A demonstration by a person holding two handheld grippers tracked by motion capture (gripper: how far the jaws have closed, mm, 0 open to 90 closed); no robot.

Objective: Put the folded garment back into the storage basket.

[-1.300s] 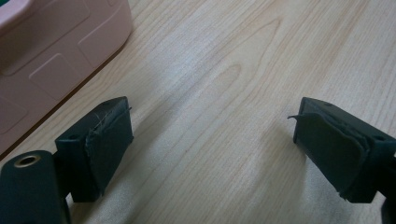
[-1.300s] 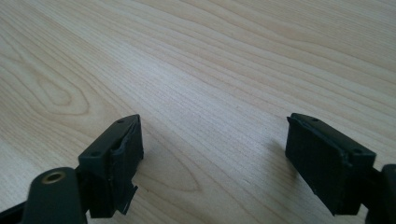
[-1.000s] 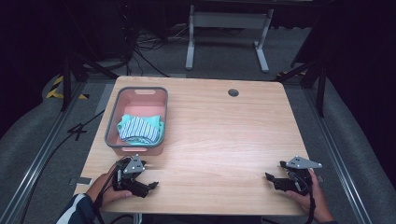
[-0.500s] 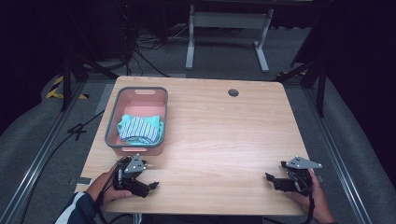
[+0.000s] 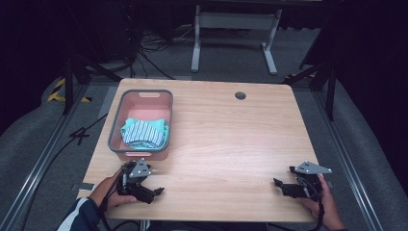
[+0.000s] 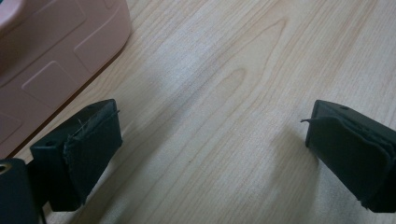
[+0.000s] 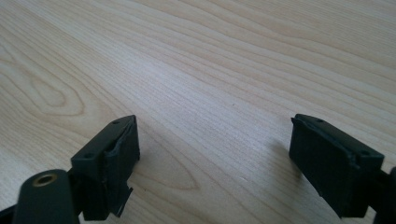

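Striped cloth point(image 5: 143, 133) sits folded inside the pink basket point(image 5: 115, 129), far-left part of the table point(image 5: 231, 144). Nothing has changed over the last second: both grippers are parked in the same spots, cloth untouched, so the pick looks not yet begun.

Near edge: left gripper point(image 5: 153, 192) rests on the wood just in front of the basket's near wall, jaws spread wide, empty. In the left gripper view the basket wall point(image 6: 51, 51) is right beside its left jaw, so little room on that side. Right gripper point(image 5: 279, 185) sits by the near-right corner, jaws also wide, empty, close to the table edge.

Middle: bare wood between the two, well clear for a sweep.

Far: cable hole point(image 5: 240, 95) near the back edge; basket rim is the only obstacle to clear going in from above.
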